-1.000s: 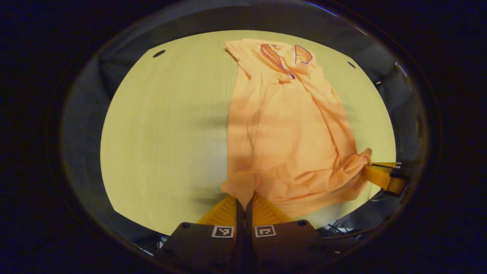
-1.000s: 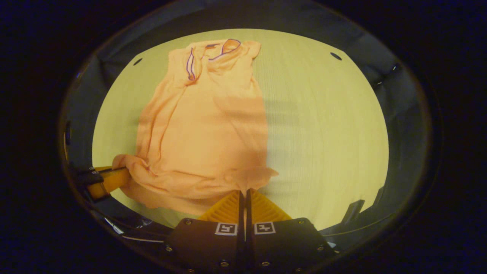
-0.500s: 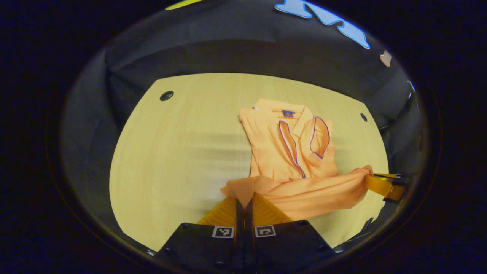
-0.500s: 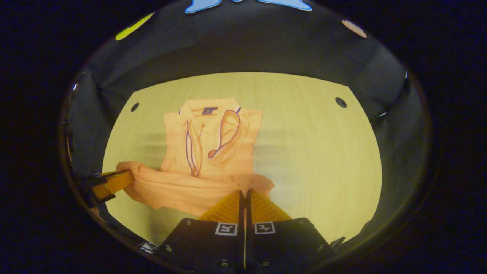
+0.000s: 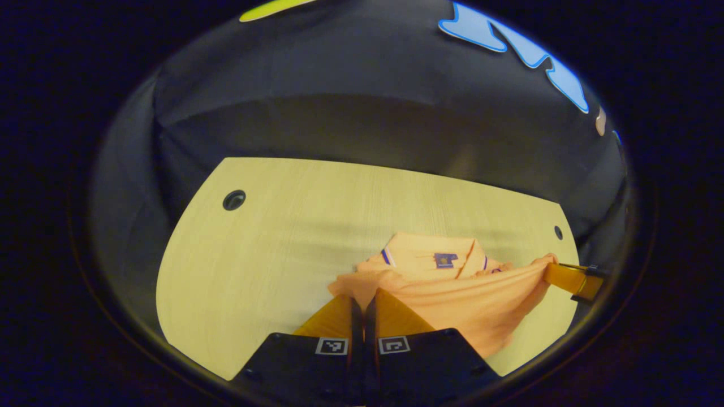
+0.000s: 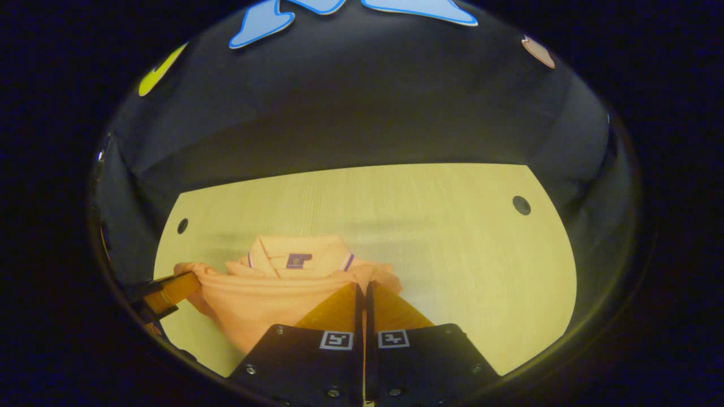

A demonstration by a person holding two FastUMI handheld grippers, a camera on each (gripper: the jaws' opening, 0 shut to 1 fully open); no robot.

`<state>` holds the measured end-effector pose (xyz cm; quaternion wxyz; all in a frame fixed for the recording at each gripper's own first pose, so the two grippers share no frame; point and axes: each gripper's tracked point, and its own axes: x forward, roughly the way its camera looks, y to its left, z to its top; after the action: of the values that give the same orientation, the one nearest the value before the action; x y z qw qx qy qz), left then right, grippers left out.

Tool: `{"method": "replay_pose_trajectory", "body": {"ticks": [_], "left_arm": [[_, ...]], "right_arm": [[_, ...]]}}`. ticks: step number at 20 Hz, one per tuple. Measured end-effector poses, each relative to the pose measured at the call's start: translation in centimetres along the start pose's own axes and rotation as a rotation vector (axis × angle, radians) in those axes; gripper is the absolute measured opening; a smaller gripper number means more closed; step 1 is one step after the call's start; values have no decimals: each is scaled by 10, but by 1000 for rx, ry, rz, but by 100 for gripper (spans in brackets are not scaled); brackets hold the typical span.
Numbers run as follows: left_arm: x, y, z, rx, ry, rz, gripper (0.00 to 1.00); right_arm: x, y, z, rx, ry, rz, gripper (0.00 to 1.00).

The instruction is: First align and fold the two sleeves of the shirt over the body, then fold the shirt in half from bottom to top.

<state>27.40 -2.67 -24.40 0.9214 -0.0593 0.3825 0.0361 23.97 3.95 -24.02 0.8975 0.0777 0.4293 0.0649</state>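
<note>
An orange polo shirt (image 5: 452, 299) with purple trim lies on the pale wooden table (image 5: 271, 249). Its bottom hem is lifted and carried up to the collar (image 5: 435, 257). In the left gripper view my left gripper (image 5: 363, 294) is shut on one hem corner, and the right gripper (image 5: 565, 277) holds the other corner at the right edge. In the right gripper view my right gripper (image 6: 363, 285) is shut on a hem corner of the shirt (image 6: 266, 299), with the collar (image 6: 300, 257) just beyond it. The left gripper (image 6: 169, 291) pinches the far corner at the left edge.
The table (image 6: 452, 237) has a round cable hole at each far corner (image 5: 233, 199) (image 6: 521, 204). The black booth wall rises right behind the table's far edge. Bare tabletop stretches to the sides of the shirt.
Both grippers carried the bottom hem forward over the shirt's body, from near the table's front edge up to the collar. The body is now covered by the folded half.
</note>
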Motion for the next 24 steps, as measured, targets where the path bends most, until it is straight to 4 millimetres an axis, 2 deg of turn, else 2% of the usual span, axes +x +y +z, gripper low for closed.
{"method": "replay_pose_trajectory", "body": {"ticks": [3, 7, 9, 12, 13, 14, 16, 17, 19, 20, 21, 24], "left_arm": [[26, -8, 16, 28, -74, 1, 6], [50, -17, 33, 42, -156, -6, 5], [59, -22, 34, 60, -162, -1, 5], [74, -27, 22, 70, -129, 10, 6], [77, -29, 19, 55, -124, 8, 9], [78, -26, 18, 38, -121, 3, 17], [75, -14, 13, 29, -104, 14, 46], [71, -10, 11, 31, -95, 15, 65], [63, -8, 11, 38, -96, 25, 78], [59, -7, 12, 39, -102, 25, 74], [52, -9, 15, 41, -110, 20, 82], [24, -14, 24, 52, -143, 9, 81]], "right_arm": [[27, -6, 18, 22, -50, -19, 2], [45, -18, 24, 6, -98, -64, 2], [51, -22, 23, -12, -95, -79, 2], [58, -21, 18, -23, -90, -86, 2], [58, -23, 17, -21, -91, -93, 2], [59, -22, 17, -18, -93, -95, 2], [65, -23, 8, -12, -87, -88, 9], [63, -20, 4, -6, -69, -73, 9], [52, -24, 1, -1, -71, -75, 60], [50, -26, 2, 0, -80, -78, 65], [45, -26, 3, 0, -90, -81, 65], [30, -22, 4, -8, -119, -74, 65]]}}
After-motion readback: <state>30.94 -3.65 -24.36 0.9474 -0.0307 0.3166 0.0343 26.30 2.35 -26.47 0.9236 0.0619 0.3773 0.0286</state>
